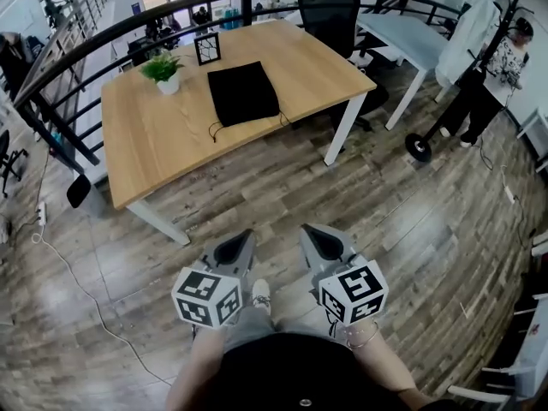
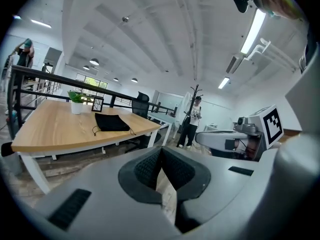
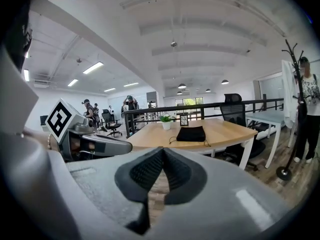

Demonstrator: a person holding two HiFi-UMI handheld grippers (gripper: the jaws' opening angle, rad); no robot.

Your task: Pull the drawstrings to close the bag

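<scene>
well short of the table (image 1: 171, 135), left gripper (image 1: 233, 251) and right gripper (image 1: 324, 243) were clenched empty; black bag (image 1: 242, 92) lay flat there, drawstrings (image 1: 216, 130) slack, nothing pulled yet.

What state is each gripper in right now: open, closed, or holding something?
Left gripper: closed, holding nothing.
Right gripper: closed, holding nothing.

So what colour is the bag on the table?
The bag is plain black all over. The head view shows it best.
</scene>
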